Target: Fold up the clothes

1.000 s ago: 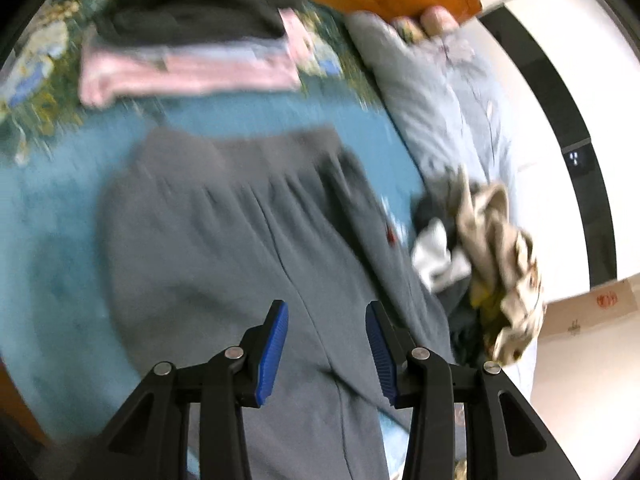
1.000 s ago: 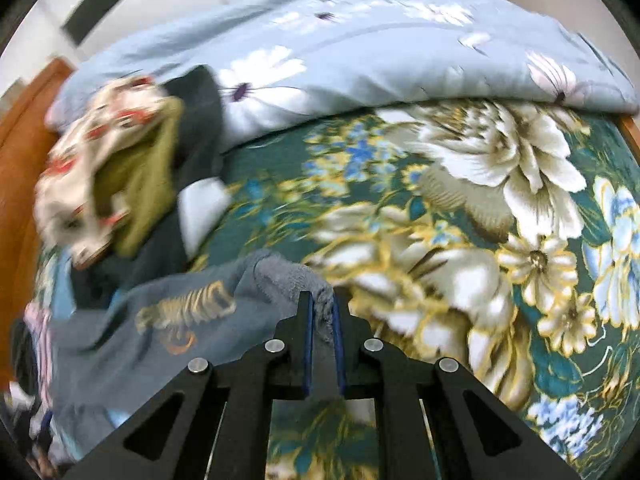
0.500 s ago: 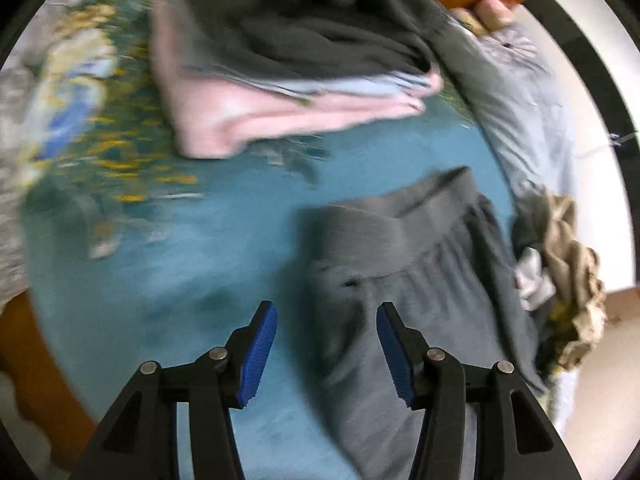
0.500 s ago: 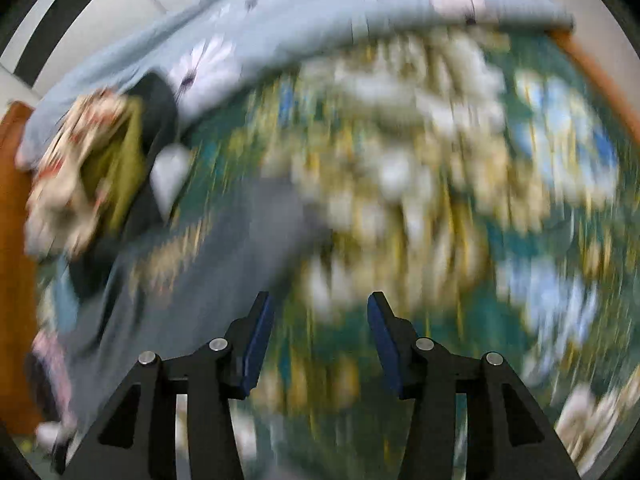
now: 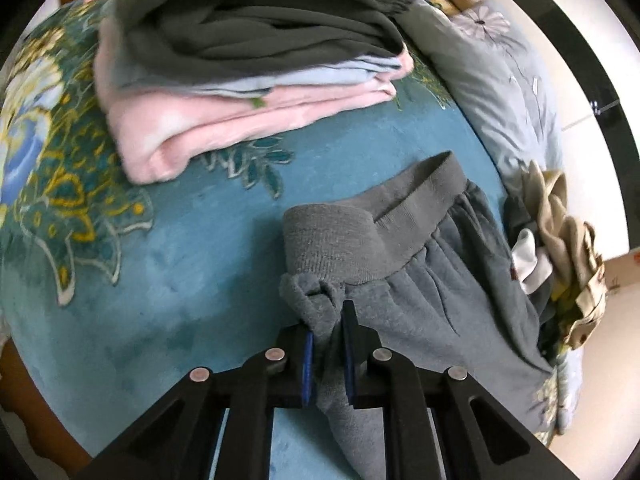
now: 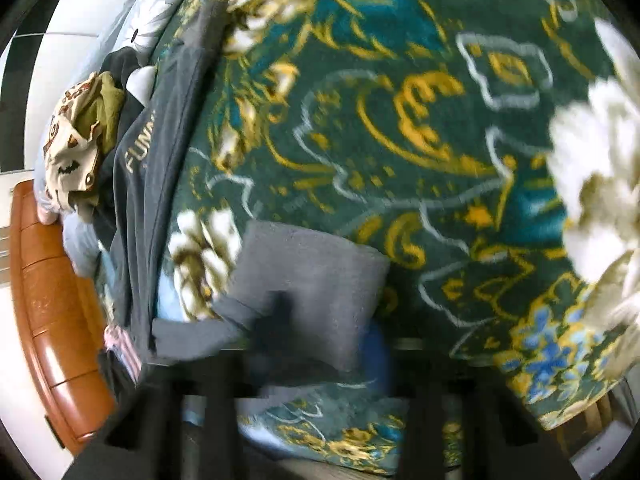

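Grey sweatpants (image 5: pixel 424 280) lie on the blue floral blanket (image 5: pixel 168 264), waistband toward the stack of clothes. My left gripper (image 5: pixel 326 336) is shut on a bunch of the pants' fabric just below the waistband corner. In the right wrist view the pants (image 6: pixel 160 152) run along the left, and a grey cuff end (image 6: pixel 312 280) lies over my right gripper (image 6: pixel 320 344). That gripper is blurred and mostly covered by the cloth, so its jaws do not show clearly.
A folded stack of dark grey, light blue and pink clothes (image 5: pixel 248 64) sits at the far side. A heap of unfolded clothes (image 5: pixel 560 256) lies right of the pants, by a pale blue quilt (image 5: pixel 504 92). A wooden headboard (image 6: pixel 52 300) borders the bed.
My left gripper moved to the waistband and shut on the grey fabric. My right gripper let go of the cuff, opened, then moved low against the pant leg end.
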